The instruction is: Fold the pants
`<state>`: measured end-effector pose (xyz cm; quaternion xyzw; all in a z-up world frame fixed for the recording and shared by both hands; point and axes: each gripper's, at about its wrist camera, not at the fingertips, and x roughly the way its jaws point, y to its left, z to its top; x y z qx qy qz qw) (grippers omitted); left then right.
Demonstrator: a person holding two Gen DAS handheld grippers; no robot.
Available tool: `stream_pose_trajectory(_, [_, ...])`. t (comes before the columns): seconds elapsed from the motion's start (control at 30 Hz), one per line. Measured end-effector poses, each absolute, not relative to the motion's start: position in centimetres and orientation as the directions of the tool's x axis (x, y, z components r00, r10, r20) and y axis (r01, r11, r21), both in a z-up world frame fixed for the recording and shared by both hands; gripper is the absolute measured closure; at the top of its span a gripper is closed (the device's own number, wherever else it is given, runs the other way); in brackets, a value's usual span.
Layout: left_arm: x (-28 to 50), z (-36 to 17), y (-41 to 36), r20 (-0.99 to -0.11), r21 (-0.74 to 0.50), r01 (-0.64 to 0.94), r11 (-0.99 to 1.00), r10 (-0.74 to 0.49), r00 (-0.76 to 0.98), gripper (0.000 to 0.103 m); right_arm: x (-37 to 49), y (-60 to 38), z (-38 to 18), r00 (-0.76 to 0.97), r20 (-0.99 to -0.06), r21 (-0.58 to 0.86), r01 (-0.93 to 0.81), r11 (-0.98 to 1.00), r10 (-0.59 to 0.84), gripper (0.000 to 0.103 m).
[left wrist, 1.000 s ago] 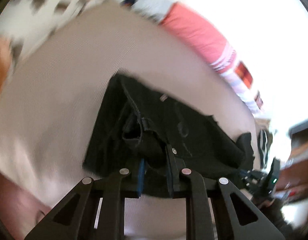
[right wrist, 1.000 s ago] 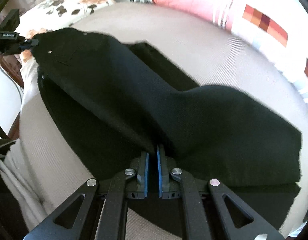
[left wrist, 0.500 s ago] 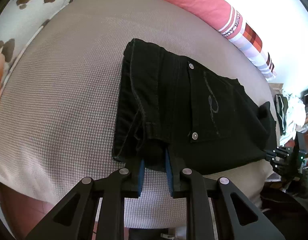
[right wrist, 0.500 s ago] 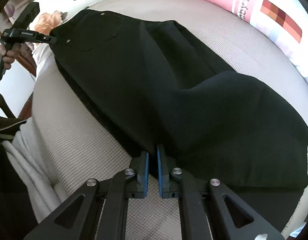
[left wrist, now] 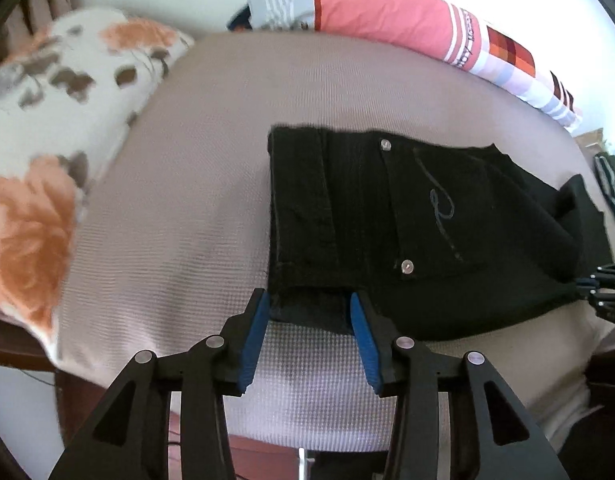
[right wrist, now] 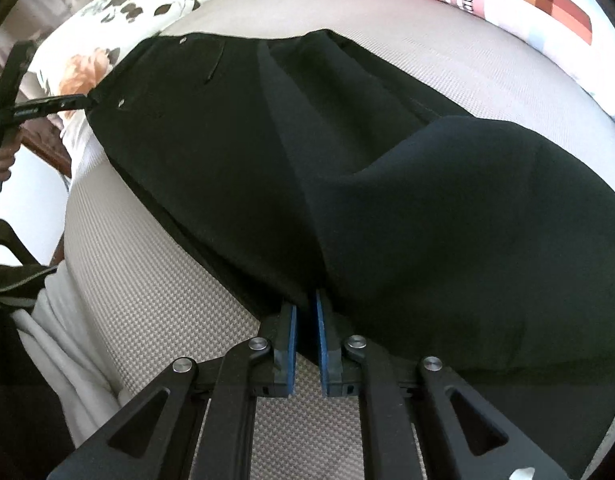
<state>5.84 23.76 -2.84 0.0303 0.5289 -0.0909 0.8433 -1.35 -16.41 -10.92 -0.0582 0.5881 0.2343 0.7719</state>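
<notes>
Black pants point(left wrist: 407, 232) lie folded along the near edge of the beige mattress point(left wrist: 195, 208). The left gripper point(left wrist: 309, 312) is opening its jaws, the waistband corner loose between them; the right gripper point(right wrist: 305, 320), jaws narrow, pinches a fold of the leg. A floral pillow point(left wrist: 47, 128) sits at the far left corner.

Both wrist cameras look steeply down, close over the bed point(left wrist: 179, 208): left at the pants' point(left wrist: 407, 220) waistband, right along the legs; both share the pants.
</notes>
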Motion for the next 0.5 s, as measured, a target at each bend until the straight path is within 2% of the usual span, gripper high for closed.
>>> stream_pose_trajectory(0.17, [3.4, -1.1, 16.8, -0.834, -0.036, 0.42, 0.907, -0.259, 0.487, 0.059, -0.8, -17.7, -10.4, 0.218, -0.917, 0.241, -0.366, 0.899, 0.335, 0.092])
stream_pose_trajectory(0.33, [2.4, -2.3, 8.4, -0.818, -0.1, 0.641, 0.761, -0.43, 0.383, 0.059, -0.5, -18.3, -10.2, 0.221, -0.908, 0.271, -0.337, 0.902, 0.356, 0.092])
stream_pose_trajectory(0.5, [1.9, -4.8, 1.6, -0.828, -0.079, 0.766, 0.638, -0.47, 0.306, 0.059, -0.6, -18.6, -9.8, 0.231, -0.9, 0.29, -0.316, 0.903, 0.37, 0.092])
